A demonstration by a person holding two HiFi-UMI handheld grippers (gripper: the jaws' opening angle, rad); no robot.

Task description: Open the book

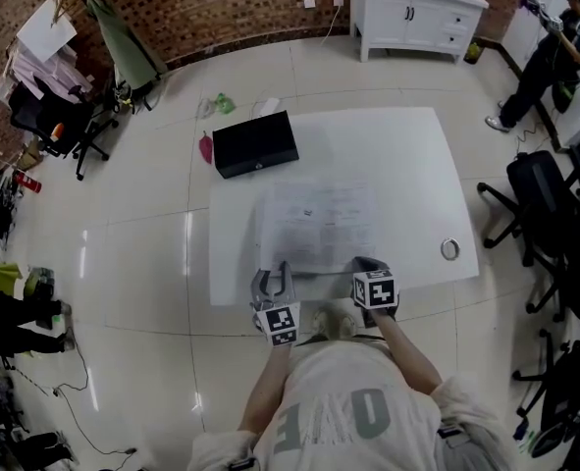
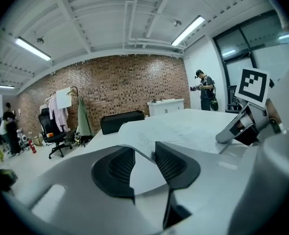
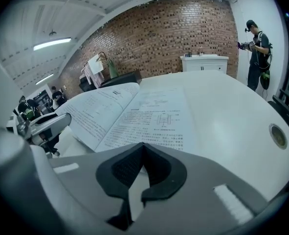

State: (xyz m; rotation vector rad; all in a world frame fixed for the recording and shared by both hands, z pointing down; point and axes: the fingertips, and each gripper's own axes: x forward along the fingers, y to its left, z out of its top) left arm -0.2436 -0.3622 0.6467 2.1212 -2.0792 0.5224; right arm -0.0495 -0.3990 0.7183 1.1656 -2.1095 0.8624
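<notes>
The book (image 1: 319, 226) lies open flat on the white table (image 1: 407, 155), its printed pages facing up. My left gripper (image 1: 273, 275) sits at the book's near left corner. In the left gripper view its jaws (image 2: 144, 155) stand a little apart, with the edge of a white page running between them and neither pad pressing on it. My right gripper (image 1: 370, 265) rests at the near edge of the right page. In the right gripper view it (image 3: 143, 153) is shut with nothing in it, and the open book (image 3: 129, 114) spreads out ahead.
A black case (image 1: 255, 143) sits at the table's far left corner. A small metal ring (image 1: 450, 249) lies near the right edge. Office chairs (image 1: 535, 199) stand to the right, a white cabinet (image 1: 417, 8) stands at the back, and a person (image 1: 554, 47) is at the far right.
</notes>
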